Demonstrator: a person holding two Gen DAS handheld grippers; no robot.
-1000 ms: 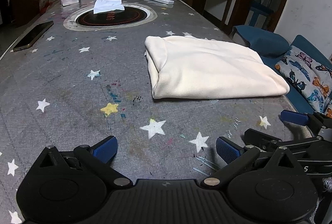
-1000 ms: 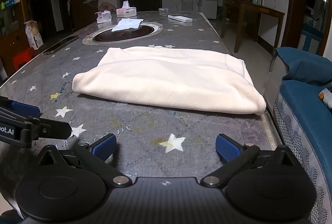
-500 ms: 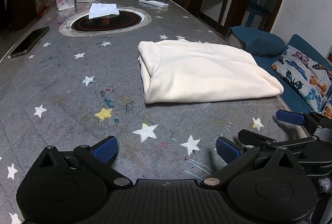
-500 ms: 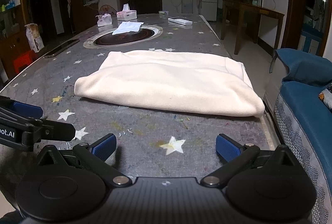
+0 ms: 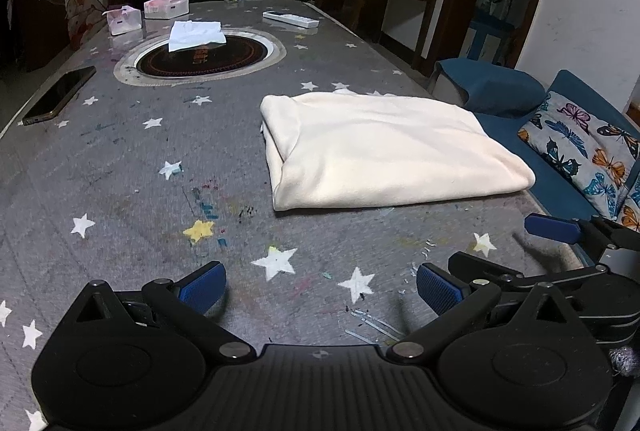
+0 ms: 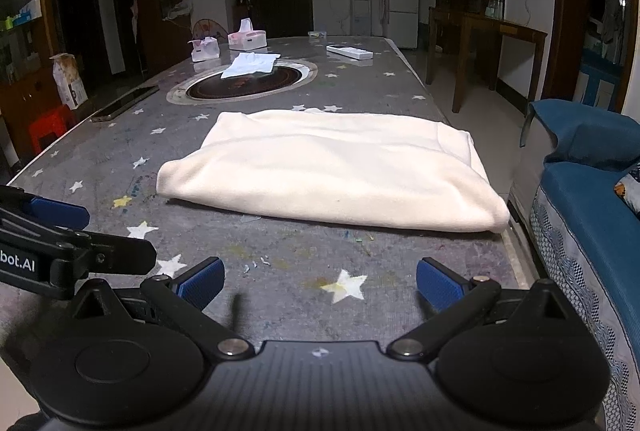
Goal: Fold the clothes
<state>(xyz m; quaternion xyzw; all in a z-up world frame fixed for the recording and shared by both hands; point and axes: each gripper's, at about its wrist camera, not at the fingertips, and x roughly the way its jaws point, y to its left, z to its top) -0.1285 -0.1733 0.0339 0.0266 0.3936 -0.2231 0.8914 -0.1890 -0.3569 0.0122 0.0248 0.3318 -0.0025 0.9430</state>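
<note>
Both grippers hover low over the near end of the table (image 5: 120, 159), side by side. On the left gripper (image 5: 320, 289) the blue pads (image 5: 202, 287) stand wide apart with nothing between them, and the right gripper (image 6: 320, 285) is spread just as wide and equally empty. Ahead of them a cream garment (image 6: 332, 171) lies folded flat on the starry grey cloth, near the table's right edge beside a blue sofa (image 6: 592, 199), clear of both tools.
</note>
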